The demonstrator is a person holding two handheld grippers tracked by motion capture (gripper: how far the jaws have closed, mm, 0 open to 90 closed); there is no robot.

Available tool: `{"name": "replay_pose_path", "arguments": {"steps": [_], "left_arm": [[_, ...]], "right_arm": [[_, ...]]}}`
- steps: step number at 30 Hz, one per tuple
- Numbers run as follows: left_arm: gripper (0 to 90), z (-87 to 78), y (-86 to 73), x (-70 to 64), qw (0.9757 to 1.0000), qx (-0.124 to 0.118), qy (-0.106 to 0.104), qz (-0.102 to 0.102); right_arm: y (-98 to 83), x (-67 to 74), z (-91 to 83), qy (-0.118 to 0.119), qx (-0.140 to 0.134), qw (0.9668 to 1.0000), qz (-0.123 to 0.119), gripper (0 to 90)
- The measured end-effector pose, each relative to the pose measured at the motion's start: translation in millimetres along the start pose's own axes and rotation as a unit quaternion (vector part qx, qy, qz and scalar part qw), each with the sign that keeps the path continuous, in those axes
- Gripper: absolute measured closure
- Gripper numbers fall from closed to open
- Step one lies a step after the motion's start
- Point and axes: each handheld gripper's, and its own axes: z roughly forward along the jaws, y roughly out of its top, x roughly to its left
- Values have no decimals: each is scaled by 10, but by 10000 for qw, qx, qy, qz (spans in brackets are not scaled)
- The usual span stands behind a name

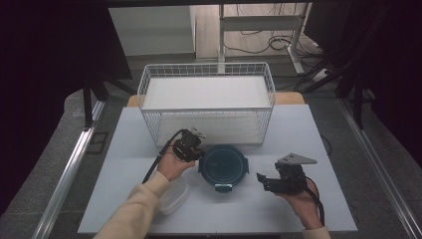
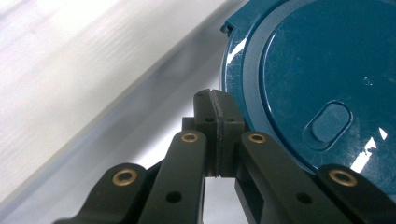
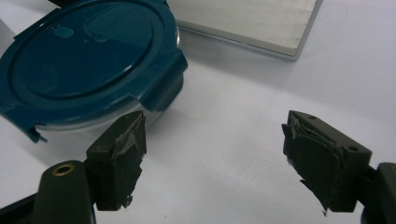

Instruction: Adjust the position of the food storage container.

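Observation:
A round container with a teal snap-on lid (image 1: 223, 167) sits mid-table in front of the wire basket. My left gripper (image 1: 198, 155) is shut with nothing between its pads, its tip (image 2: 215, 100) right beside the lid's rim (image 2: 233, 70); I cannot tell if they touch. My right gripper (image 1: 261, 181) stands open on the other side of the container, a short way off. In the right gripper view the lid (image 3: 88, 56) lies ahead to the left, one clasp hanging just past the left pad (image 3: 122, 149), and bare table shows between the jaws (image 3: 217, 149).
A white wire basket (image 1: 206, 69) with a white floor stands at the back of the table. Its base edge (image 3: 247, 21) lies just beyond the container. A clear plastic tub (image 1: 174, 196) rests under the left forearm near the front edge.

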Motion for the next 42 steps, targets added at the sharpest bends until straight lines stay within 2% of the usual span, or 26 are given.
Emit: {"name": "replay_pose_path", "arguments": {"steps": [12, 19, 21, 37, 42], "left_arm": [[900, 64, 98, -231, 9998, -4, -84, 186], [900, 101, 154, -350, 9996, -20, -120, 247], [900, 116, 176, -404, 9994, -13, -189, 281], [900, 147, 231, -622, 9984, 33, -405, 392], [900, 165, 257, -670, 9983, 25, -408, 421]], "right_arm": [[7, -37, -34, -23, -47, 10000, 25, 208], [25, -126, -126, -82, -184, 9997, 169, 209], [27, -159, -163, -119, -229, 9994, 217, 209], [28, -191, -185, -146, -246, 9993, 259, 209], [28, -198, -196, -152, -255, 9992, 269, 209]]}}
